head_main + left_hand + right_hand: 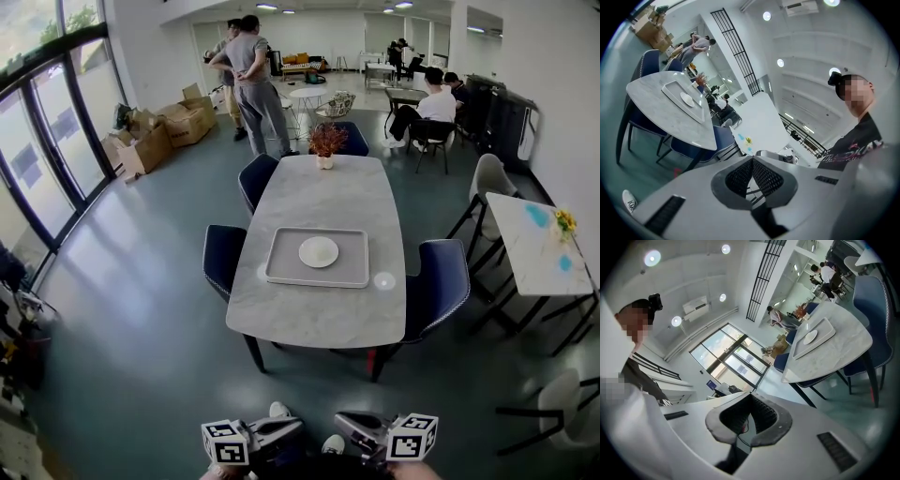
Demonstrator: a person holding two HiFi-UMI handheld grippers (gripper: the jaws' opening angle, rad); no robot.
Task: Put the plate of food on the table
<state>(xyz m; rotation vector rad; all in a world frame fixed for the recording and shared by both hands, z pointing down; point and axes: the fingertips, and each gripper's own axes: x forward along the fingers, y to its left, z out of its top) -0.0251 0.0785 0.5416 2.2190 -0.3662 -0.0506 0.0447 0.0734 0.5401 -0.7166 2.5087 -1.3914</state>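
**Head view.** Grey table [309, 319] stands well ahead of the person, with blue chairs [441, 281] round it. A tray [281, 272] lies on the table's near half.
- White plate [319, 251]: in the tray, a little right of the tray's middle. No food can be made out on it at this range.
- Small white disc [384, 280]: on the tabletop just right of the tray.
- Potted plant [325, 141]: well beyond the tray, at the table's far end.
- Left gripper [292, 427] and right gripper [347, 424]: low at the frame's bottom edge, well short of the tray.

**Left gripper view.** Jaws are closed tip to tip with nothing between them. The camera tilts up toward the ceiling. The plate shows small, lying flat in the tray.

**Right gripper view.** Jaws are likewise pressed together and empty. The tray's raised lip reads more clearly here, with the plate inside it.

**Handling (judgement).** The plate looks like glazed ceramic, so likely stiff, slick, breakable and of moderate weight.
- Grip it at the rim on opposite sides, one gripper each, and keep it level.
- The shallow rim offers little bite, and the tray lip may crowd a jaw going under.
- Both jaws must open first.

**Cross-check.** Only the head view shows the disc and how far the grippers are from the tray. Only the gripper views show the jaw state plainly.
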